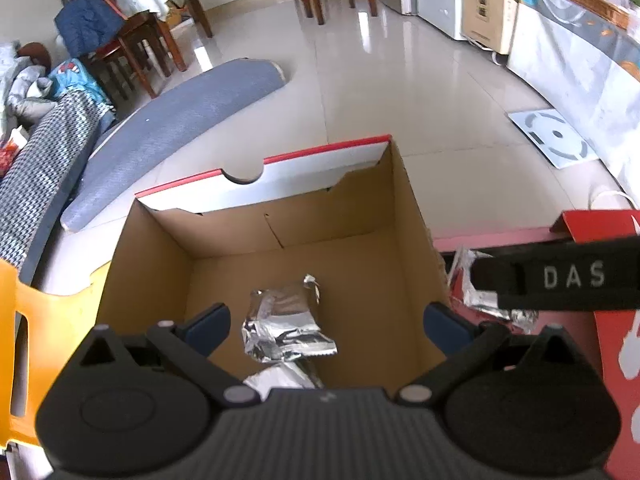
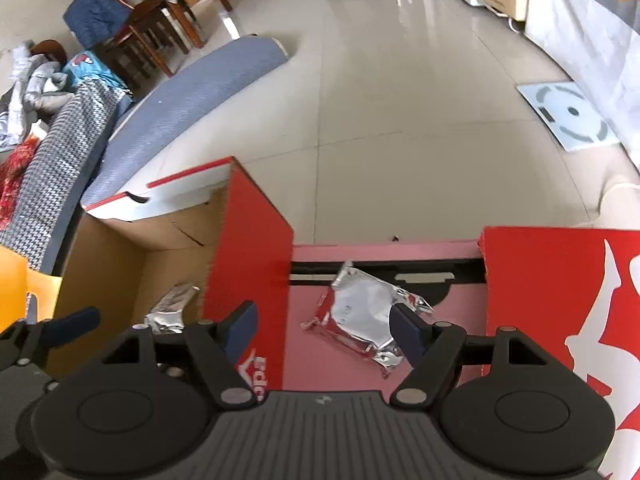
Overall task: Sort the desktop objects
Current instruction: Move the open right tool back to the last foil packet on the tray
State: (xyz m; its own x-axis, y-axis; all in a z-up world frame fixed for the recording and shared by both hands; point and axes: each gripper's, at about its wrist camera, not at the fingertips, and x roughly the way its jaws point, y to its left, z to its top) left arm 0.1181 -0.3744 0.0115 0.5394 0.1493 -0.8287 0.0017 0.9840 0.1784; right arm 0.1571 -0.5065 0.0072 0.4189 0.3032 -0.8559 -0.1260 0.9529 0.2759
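An open cardboard box (image 1: 152, 264) with a brown inside and a red-and-white lid flap holds a crumpled silver foil packet (image 1: 288, 328); a second packet (image 1: 280, 378) peeks out under my left gripper (image 1: 328, 322). That gripper hangs open above the box with nothing between its fingers. On the pink surface (image 2: 304, 360) to the right of the box lies another silver packet (image 2: 360, 312). My right gripper (image 2: 322, 324) is open over it, its right fingertip over the packet's right edge and its left one in front of the box's red wall (image 2: 248, 256).
A second red box (image 2: 560, 300) with white print stands right of the pink surface. An orange plastic piece (image 1: 16, 340) is at the left edge. Beyond lie a grey-blue mat (image 1: 180, 128), tiled floor, wooden chairs and a flat scale (image 1: 556, 136).
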